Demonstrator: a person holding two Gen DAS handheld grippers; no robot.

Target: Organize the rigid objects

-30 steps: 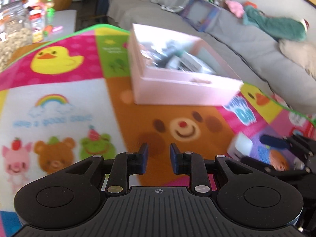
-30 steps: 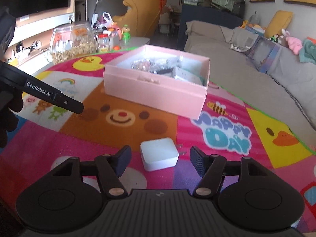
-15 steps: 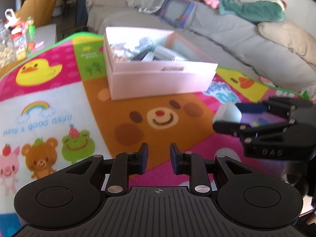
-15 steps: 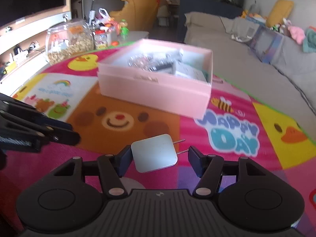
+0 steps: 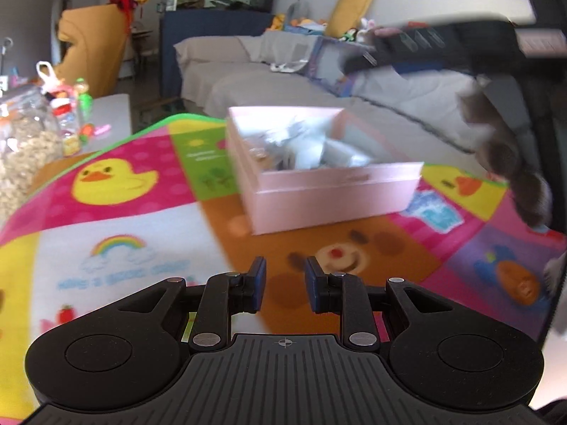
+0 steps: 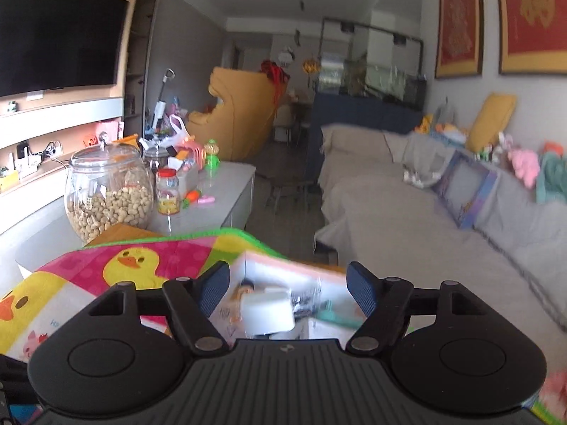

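Observation:
A pink open box (image 5: pixel 329 180) with several small items stands on the cartoon play mat (image 5: pixel 117 184). In the right wrist view my right gripper (image 6: pixel 287 283) is open above the box (image 6: pixel 283 265). A white square charger block (image 6: pixel 267 313) lies below and between its fingers among the box's contents, apart from both pads. In the left wrist view my left gripper (image 5: pixel 282 285) hovers low over the mat in front of the box, jaws narrow with a small gap and nothing between them. The right gripper's body (image 5: pixel 443 46) shows blurred above the box.
A glass jar of peanuts (image 6: pixel 106 191), a small jar and toys stand on a white table (image 6: pixel 226 191) beyond the mat. A grey sofa (image 6: pixel 425 219) with a picture box and cushions runs along the right. A yellow armchair (image 6: pixel 241 113) stands behind.
My right gripper lifted the white charger off the mat, carried it over the pink box and opened; the charger now lies in the box. The left gripper stayed low, its view swinging slightly.

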